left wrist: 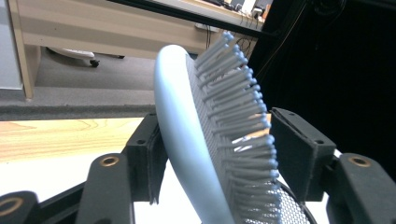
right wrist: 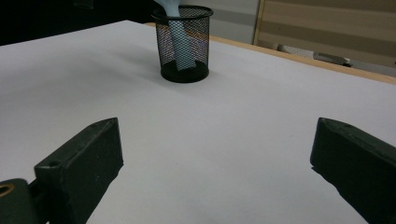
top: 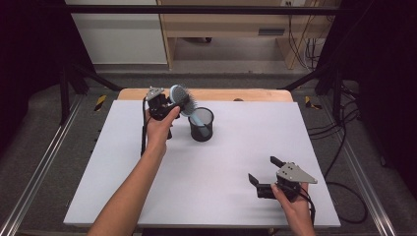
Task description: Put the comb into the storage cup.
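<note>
At the left of the high view, the person's left forearm reaches up across the white table (top: 98, 162) toward its far edge, left of centre. The left gripper (top: 173, 104) is held there, above the surface, with a grey plate on top and a cable trailing down beside the wrist. Between its jaws stands the head of a pale blue hairbrush (top: 183, 100). In the left gripper view the hairbrush (left wrist: 205, 140) head leans between the two black jaws, smooth back toward the left one and bristles toward the right one; both sit just beside it, and whether they press on it I cannot tell, since a thin gap seems to show on each side.

Just to the right, near the far edge at about the middle, stands a black mesh cup (top: 201, 124), upright on the table. The brush handle goes down into it, and through the mesh in the right gripper view the handle leans against the wall of the cup (right wrist: 183, 44).

Well apart, near the near right corner, the right gripper (top: 260, 173) is held low over the table. Its jaws stand wide apart with nothing between them, pointing left toward the cup.
</note>
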`<state>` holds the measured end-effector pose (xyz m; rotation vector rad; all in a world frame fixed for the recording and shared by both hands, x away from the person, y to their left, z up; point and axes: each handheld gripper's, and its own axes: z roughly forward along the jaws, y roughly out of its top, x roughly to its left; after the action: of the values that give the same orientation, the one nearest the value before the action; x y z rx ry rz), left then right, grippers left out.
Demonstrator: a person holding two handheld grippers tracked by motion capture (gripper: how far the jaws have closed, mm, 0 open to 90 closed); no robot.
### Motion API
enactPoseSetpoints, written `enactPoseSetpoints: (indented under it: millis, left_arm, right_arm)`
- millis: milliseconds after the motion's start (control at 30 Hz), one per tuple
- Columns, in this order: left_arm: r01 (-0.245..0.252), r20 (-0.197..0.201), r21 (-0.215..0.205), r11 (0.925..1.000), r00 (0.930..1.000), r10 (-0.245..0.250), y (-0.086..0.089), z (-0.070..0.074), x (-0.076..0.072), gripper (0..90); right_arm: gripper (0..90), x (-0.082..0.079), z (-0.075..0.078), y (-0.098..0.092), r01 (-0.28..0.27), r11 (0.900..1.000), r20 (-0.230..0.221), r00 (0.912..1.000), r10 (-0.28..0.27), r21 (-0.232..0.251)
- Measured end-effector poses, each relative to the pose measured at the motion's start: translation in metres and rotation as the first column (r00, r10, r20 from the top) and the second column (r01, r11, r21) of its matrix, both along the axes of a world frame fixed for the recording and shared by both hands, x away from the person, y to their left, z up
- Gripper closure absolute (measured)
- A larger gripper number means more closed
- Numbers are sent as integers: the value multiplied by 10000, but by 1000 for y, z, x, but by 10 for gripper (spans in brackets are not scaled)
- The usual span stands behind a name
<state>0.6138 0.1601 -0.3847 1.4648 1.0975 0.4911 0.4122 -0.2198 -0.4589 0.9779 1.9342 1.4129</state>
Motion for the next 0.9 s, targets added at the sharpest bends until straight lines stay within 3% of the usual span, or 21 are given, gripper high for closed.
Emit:
enactPoseSetpoints:
  millis: [200,433,667,900]
  left_arm:
    - [89,61,75,9999,9999,-89,-2,-1,-1,320]
    - [114,227,520,9986,9997,-126,-4,-1,-4,253]
    - [-27,198,504,9987,9998,17,-4,2,-8,119]
    - [-45,282,550,9985,9996,30,-1,3,-11,66]
  right_arm:
    - [27,0,0,0,-31,10000,-5,10000,31,-2]
    - [27,0,0,1,-44,10000,-2,10000,44,-11]
    - [27,-1,0,1,-44,10000,-5,10000,44,-1]
    - [27,0,0,2,-75,10000,8,10000,75,-56]
